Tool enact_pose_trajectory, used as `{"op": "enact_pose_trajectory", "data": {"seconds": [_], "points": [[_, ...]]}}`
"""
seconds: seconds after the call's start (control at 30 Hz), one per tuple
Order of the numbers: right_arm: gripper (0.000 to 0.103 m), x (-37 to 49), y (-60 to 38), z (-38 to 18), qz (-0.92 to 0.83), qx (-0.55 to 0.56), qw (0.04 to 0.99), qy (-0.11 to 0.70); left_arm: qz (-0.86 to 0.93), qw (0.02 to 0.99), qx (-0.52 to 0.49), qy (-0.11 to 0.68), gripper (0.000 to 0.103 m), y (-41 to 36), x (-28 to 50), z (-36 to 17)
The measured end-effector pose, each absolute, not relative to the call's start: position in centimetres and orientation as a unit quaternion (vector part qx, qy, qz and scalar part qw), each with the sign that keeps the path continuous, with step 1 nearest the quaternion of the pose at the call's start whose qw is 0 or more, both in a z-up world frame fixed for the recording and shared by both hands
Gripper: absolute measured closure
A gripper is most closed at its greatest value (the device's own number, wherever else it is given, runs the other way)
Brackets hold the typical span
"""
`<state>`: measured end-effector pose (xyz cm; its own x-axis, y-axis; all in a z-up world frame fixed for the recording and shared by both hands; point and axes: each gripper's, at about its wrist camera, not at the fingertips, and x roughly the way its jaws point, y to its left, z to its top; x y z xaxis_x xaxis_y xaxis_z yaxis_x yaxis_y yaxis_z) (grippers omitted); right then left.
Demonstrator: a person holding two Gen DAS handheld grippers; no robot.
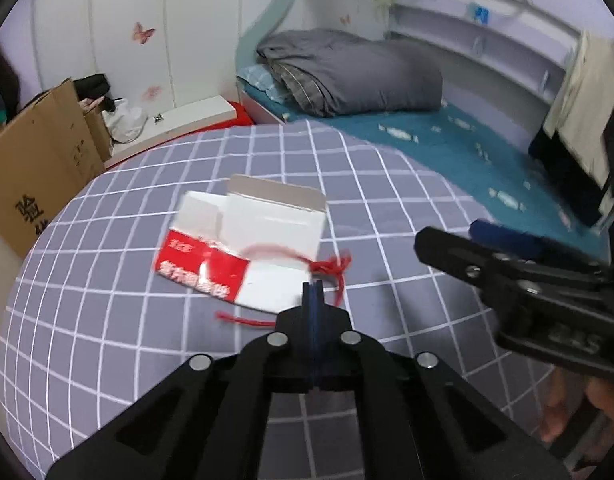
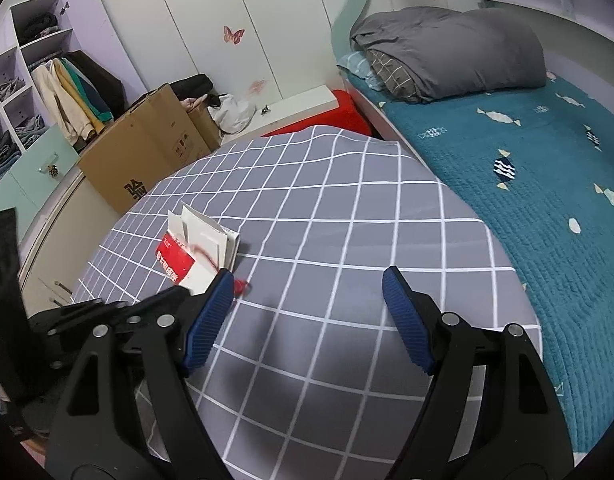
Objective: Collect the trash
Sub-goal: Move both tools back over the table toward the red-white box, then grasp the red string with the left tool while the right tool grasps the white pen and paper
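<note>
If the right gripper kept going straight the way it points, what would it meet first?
Probably the checked cloth: the open right gripper points down at a bare patch. The box lies left of that line, though depth is hard to judge.

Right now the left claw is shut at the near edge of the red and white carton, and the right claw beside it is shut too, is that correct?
Not quite: the right claw is open, with nothing between its pads, as the right wrist view shows. The left claw is shut at the carton's near edge.
</note>
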<state>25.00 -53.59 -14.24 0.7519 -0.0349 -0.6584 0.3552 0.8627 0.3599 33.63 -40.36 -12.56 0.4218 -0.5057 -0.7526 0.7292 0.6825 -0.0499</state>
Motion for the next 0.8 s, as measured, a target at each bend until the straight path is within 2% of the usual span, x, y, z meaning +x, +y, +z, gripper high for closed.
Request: {"op": "enact_pose_trajectory", "data": {"seconds": [0.2, 0.33, 0.37, 0.47, 0.8], "points": [[0.028, 26.4, -52.9, -14.4, -0.100, 0.247, 0.903, 0.338, -0.353, 0.848, 0.083, 0.387, 0.103, -36.4, 34.7, -10.9], [0.028, 25.5, -53.5, -14.0, -0.132, 0.258, 0.904, 0.316, -0.368, 0.830, 0.071, 0.412, 0.101, -36.6, 34.7, -11.3], [0.028, 25.2, -53.8, -13.9, -0.136, 0.262, 0.903, 0.313, -0.370, 0.827, 0.082, 0.416, 0.098, -37.2, 34.5, -11.6], [0.028, 24.0, -54.8, -13.7, -0.149, 0.267, 0.901, 0.306, -0.382, 0.820, 0.122, 0.408, 0.076, -39.6, 33.0, -12.2], [0.028, 23.0, -56.2, -14.2, -0.149, 0.265, 0.899, 0.314, -0.360, 0.816, 0.152, 0.426, 0.074, -44.0, 33.4, -14.3]]}}
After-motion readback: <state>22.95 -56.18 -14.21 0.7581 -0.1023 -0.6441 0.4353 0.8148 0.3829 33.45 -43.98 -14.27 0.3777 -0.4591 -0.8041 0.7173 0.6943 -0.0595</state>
